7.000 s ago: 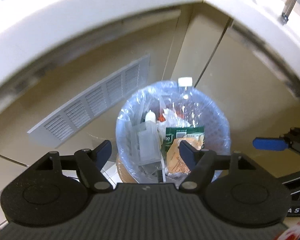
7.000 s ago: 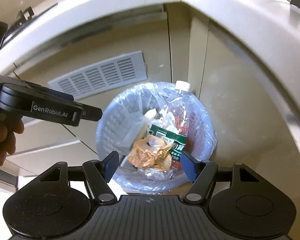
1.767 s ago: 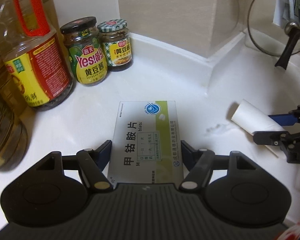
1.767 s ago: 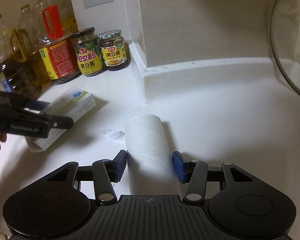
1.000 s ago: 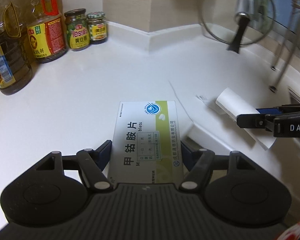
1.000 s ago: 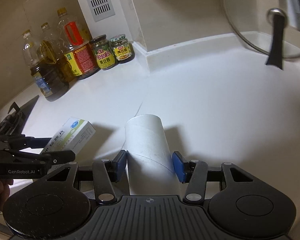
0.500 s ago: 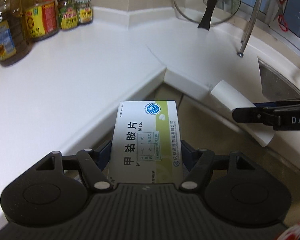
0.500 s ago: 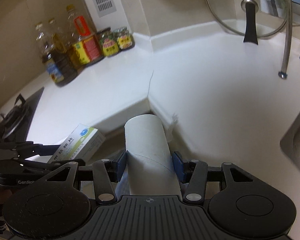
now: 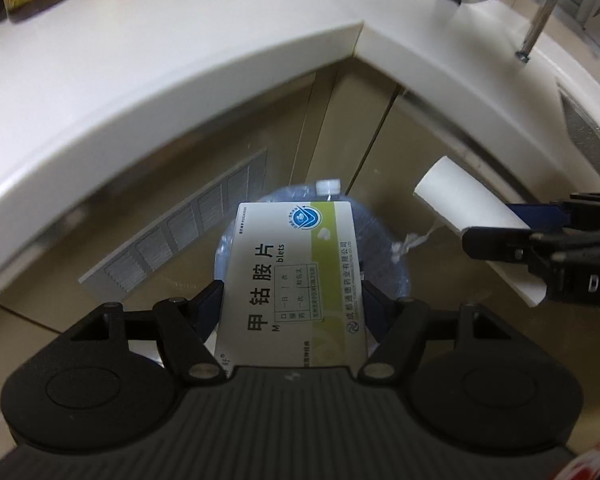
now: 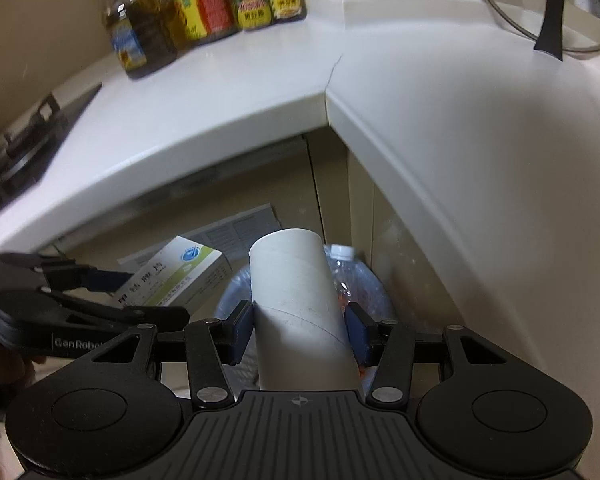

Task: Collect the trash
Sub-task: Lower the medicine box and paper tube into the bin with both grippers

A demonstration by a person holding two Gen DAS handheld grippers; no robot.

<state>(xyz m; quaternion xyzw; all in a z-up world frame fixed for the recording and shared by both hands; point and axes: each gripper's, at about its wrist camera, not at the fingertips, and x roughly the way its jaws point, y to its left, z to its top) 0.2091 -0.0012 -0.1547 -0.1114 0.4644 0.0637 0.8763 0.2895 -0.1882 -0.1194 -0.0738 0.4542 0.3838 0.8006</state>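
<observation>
Both pieces of trash here are about as easy as it gets. The medicine box (image 9: 292, 276) is thin cardboard — light, stiff across its flat faces but easy to crush if squeezed hard, so holding it by the two long side edges makes sense. The cardboard tube (image 10: 300, 308) is just as light, a bit springy, and will go oval under pressure; gripping across the middle of its round wall looks right.

The left gripper (image 9: 292, 308) is clamped on the box, pads pressing each long edge, jaws a fair way apart because the box is wide. The right gripper (image 10: 300, 332) is clamped on the tube near its lower half, jaws narrower, blue pads touching the wall on both sides.

Both items hang in the air below the white countertop (image 9: 180, 72), in front of the cabinet doors. The box sits right over the bag-lined trash bin (image 9: 392, 264), which already has a clear plastic bottle (image 10: 342, 258) poking up — the tube is above the bin too in the right wrist view. My guess is that neither will bounce much when dropped.
</observation>
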